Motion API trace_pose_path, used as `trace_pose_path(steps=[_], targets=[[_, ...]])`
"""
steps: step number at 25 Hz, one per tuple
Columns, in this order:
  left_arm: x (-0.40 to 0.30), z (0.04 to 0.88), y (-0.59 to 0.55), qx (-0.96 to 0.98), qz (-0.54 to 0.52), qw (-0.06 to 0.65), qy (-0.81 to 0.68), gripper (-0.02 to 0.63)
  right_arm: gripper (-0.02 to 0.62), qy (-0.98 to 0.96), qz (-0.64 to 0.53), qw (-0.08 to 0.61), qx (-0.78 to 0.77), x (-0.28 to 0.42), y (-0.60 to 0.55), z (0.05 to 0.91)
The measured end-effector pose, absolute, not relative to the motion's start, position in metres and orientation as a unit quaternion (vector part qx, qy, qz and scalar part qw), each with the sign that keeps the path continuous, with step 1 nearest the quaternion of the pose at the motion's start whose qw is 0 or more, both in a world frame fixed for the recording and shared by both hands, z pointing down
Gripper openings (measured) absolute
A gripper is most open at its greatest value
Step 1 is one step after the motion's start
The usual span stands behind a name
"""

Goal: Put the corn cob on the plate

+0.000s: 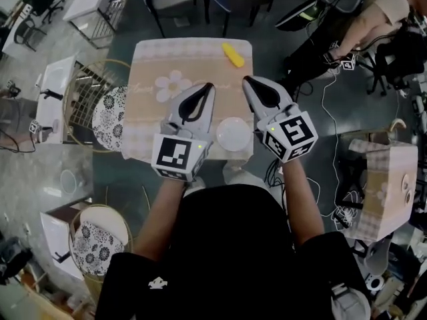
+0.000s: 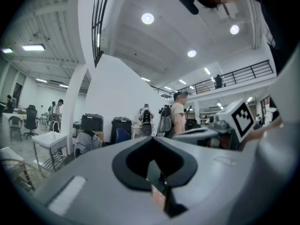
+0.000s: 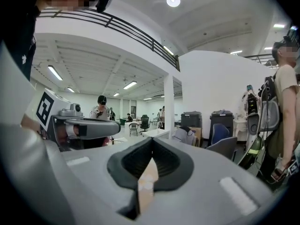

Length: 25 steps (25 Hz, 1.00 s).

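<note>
**Both grippers closed and empty, corn cob lying beyond their tips**

Well off to the left of the left jaws, a round patterned cushion (image 1: 109, 117) sits beside the table (image 1: 150, 65), which is covered by a floral cloth. The left gripper (image 1: 210, 85) hangs over the cloth with its jaws pressed together at the tips and nothing between them. Behind both sets of tips, between the two gripper bodies, the white plate (image 1: 233, 133) rests bare near the table's near edge. The yellow corn cob (image 1: 233, 54) lies on the cloth ahead of the tips, nearer the right jaws and apart from them. The right gripper (image 1: 245, 80) is likewise closed tip to tip and carries nothing. Far to its right a person (image 1: 373, 12) sits.
</note>
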<state>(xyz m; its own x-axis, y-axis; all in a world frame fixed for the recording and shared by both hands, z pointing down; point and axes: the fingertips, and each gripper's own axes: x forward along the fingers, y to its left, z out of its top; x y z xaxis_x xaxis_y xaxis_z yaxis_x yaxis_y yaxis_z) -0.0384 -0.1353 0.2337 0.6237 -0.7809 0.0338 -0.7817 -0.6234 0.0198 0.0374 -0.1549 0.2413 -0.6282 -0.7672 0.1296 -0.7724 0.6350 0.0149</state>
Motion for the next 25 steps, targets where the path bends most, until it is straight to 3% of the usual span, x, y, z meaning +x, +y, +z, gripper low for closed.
trace_pose_path(steps=[9,25], targets=[[-0.026,0.256,-0.177,0.886,0.038,0.028,-0.460,0.008,0.000,-0.909,0.047,0.075,0.407,0.057,-0.219,0.275],[-0.045,0.340,-0.221,0.829,0.080,0.120,-0.541,0.009,0.000,-0.906,0.127,0.120,0.386,0.075,-0.322,0.385]])
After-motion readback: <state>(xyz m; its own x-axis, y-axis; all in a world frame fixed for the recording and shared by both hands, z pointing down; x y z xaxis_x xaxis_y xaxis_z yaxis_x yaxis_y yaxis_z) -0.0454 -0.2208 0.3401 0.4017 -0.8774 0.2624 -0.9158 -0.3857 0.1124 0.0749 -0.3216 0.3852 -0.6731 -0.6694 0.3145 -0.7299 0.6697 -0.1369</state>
